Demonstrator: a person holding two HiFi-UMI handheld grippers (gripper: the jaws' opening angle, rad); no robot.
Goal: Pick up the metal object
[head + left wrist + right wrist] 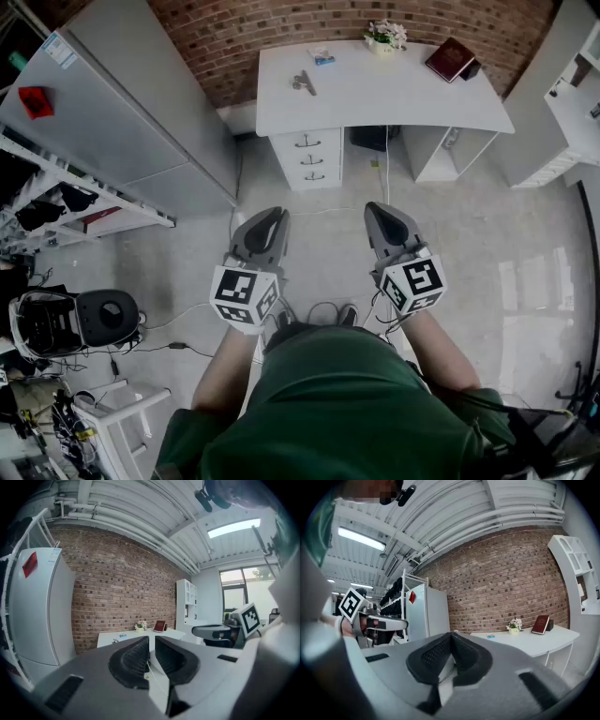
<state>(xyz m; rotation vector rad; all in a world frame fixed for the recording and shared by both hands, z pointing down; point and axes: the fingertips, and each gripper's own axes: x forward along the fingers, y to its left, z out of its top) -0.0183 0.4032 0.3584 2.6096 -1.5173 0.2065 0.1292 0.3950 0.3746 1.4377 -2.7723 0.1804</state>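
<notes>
Small grey metal object (pixel 303 82), lying flat on left part of white desk (pixel 394 98), untouched.

Left claw (pixel 270 217) held forward, jaws slightly apart; right claw (pixel 377 210) apparently closed.

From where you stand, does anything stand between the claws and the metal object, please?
Nothing visible does: only open floor separates the left claw and right claw from the white desk, where the metal object lies uncovered.
</notes>
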